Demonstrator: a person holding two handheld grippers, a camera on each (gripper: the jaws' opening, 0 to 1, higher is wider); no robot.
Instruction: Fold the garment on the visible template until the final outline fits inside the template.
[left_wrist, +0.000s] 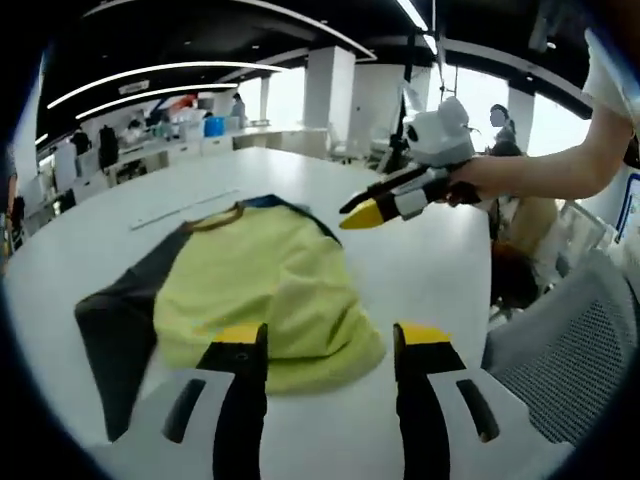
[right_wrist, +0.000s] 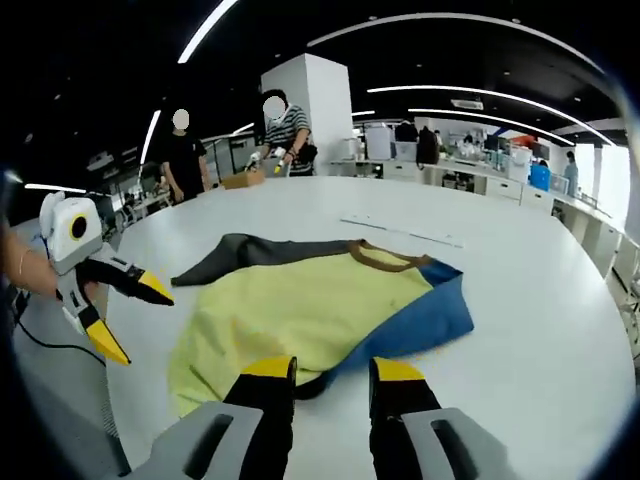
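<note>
Now the garment (left_wrist: 260, 295) (right_wrist: 320, 305) lies bunched on the white surface (left_wrist: 420, 260) (right_wrist: 520, 300): yellow-green body, brown collar, one dark grey sleeve, one blue sleeve. Both grippers, left (left_wrist: 328, 352) (right_wrist: 128, 318) and right (right_wrist: 332, 378) (left_wrist: 362, 212), hover near the garment, jaws released, grasping nothing.
</note>
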